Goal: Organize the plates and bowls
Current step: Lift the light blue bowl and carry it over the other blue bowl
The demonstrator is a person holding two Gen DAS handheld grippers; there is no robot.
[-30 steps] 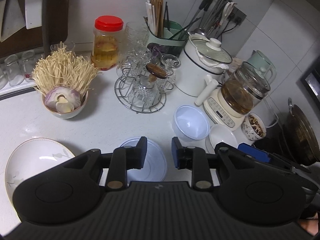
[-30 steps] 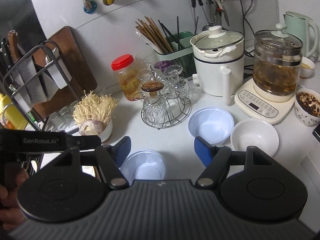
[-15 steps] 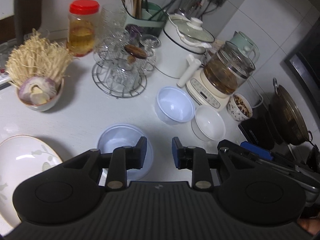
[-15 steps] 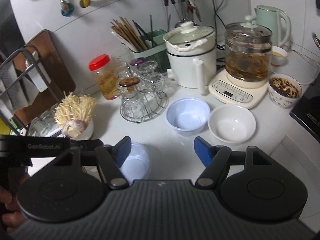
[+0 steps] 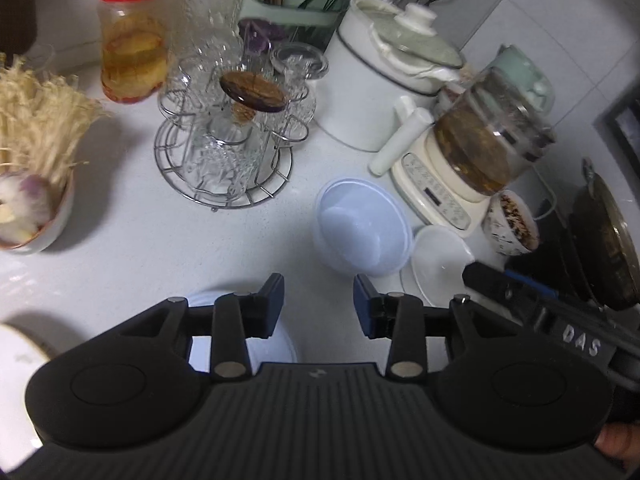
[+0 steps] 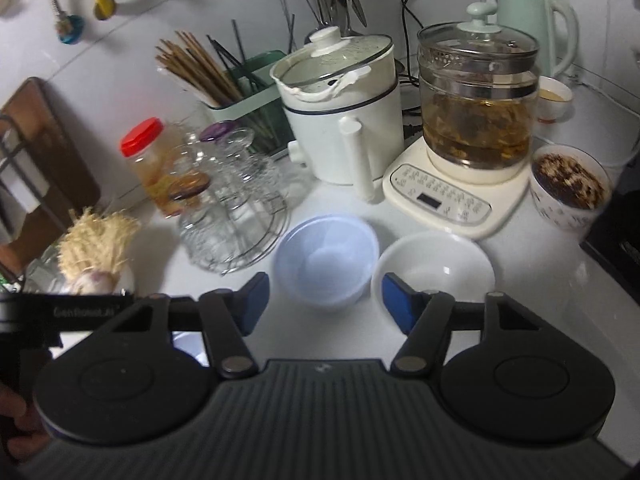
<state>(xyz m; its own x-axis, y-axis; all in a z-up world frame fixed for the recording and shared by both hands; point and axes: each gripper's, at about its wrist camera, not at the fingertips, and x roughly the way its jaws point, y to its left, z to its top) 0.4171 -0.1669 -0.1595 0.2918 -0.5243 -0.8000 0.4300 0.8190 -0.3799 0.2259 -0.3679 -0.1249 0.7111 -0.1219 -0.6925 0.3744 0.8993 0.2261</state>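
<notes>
Hovering above the white counter (image 5: 120, 248), the left tool (image 5: 318, 300) holds nothing, its two fingers standing apart with bare counter showing between them. Under its left finger lies a pale blue bowl (image 5: 264, 350), mostly hidden by the tool's body. At the far left edge of the same view, a white plate (image 5: 16, 360) shows only in part.

Ahead of the left tool sits a second pale blue bowl (image 5: 362, 228), upright and empty, and just to its right a small white bowl (image 5: 438, 260), the two rims touching or nearly so. The right tool (image 6: 325, 298) is spread wide and also holds nothing; in its view the pale blue bowl (image 6: 326, 258) lies between and just beyond its blue fingertips, while the white bowl (image 6: 434, 266) sits behind the right finger.

Behind the bowls stand a wire rack of upturned glasses (image 5: 222, 152), a white pot with a glass lid (image 6: 340, 112) and a glass kettle on a cream base (image 6: 472, 120) holding dark tea. Right of the kettle is a patterned cup of dark grains (image 6: 568, 188). A red-lidded jar (image 5: 134, 36) stands at the back left, and a bowl of pale mushrooms (image 5: 32, 160) sits near the left edge. Chopsticks fill a green holder (image 6: 240, 92) against the wall.
</notes>
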